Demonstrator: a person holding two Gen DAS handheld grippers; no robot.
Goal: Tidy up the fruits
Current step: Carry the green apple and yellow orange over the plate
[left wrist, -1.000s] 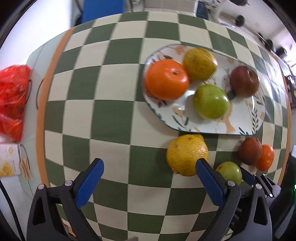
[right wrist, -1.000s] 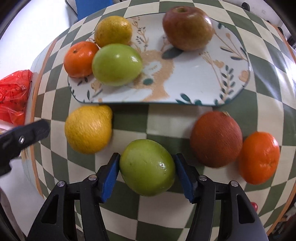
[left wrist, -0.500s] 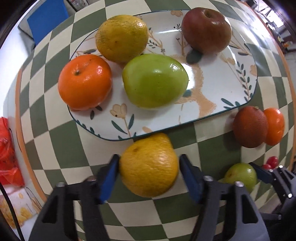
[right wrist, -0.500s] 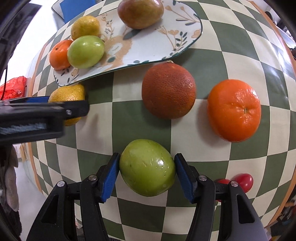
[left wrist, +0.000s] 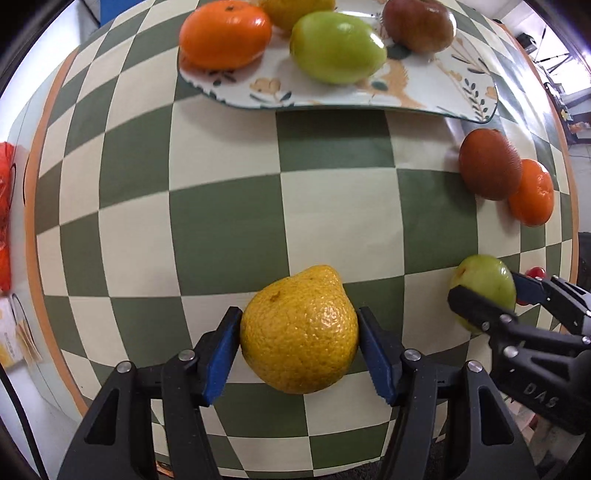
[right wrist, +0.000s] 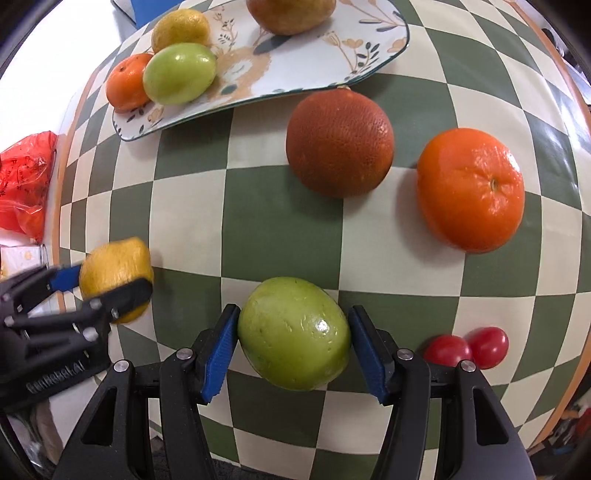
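Observation:
My left gripper [left wrist: 300,347] is shut on a yellow citrus fruit [left wrist: 299,328] and holds it above the checkered table near its front edge. My right gripper [right wrist: 293,345] is shut on a green apple [right wrist: 293,332], also held over the table. Each gripper shows in the other's view: the right one with the green apple [left wrist: 484,284], the left one with the yellow fruit [right wrist: 114,273]. The floral plate [left wrist: 424,85] at the back holds an orange [left wrist: 225,33], a green apple [left wrist: 336,46], a red apple [left wrist: 417,24] and a yellow fruit.
On the tablecloth a brown-red orange [right wrist: 340,142] and a bright orange [right wrist: 471,190] lie in front of the plate's right end. Two cherry tomatoes [right wrist: 465,347] lie near the front right. A red plastic bag [right wrist: 26,184] lies off the table's left edge.
My left gripper closed on the yellow fruit and pulled it back from the plate toward the table's front. My right gripper, still on the green apple, also drew back and rightward.

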